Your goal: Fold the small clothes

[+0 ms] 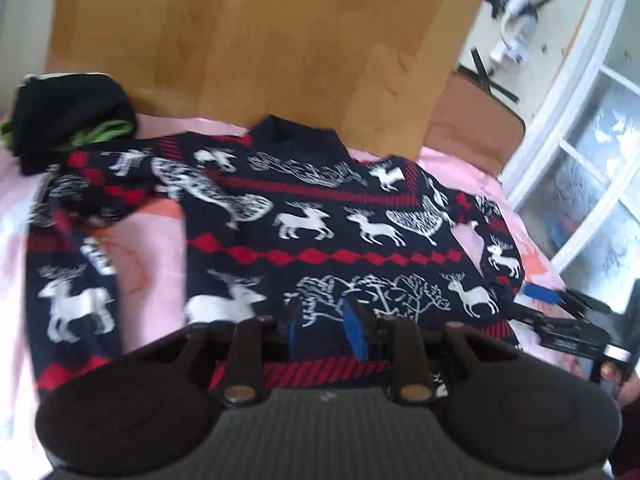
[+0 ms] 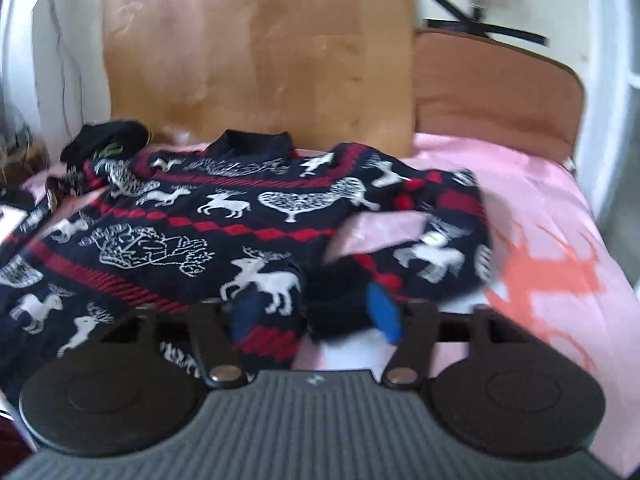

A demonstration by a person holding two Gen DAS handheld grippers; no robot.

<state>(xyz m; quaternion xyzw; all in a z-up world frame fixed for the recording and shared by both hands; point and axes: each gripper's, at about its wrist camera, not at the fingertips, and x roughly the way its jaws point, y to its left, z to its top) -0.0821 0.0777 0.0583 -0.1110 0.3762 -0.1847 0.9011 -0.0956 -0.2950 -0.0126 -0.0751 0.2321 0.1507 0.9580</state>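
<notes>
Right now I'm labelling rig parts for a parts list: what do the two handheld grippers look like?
Both the left gripper and right gripper look alike: black finger arms with blue pads, silver pivot bolts, two round black discs and a grey ribbed body. No cables visible.

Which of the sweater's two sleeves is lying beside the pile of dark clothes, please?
The left sleeve of the reindeer sweater, on the left gripper's side: its shoulder reaches the black-and-green clothes pile. The right sleeve lies on open pink sheet.
</notes>
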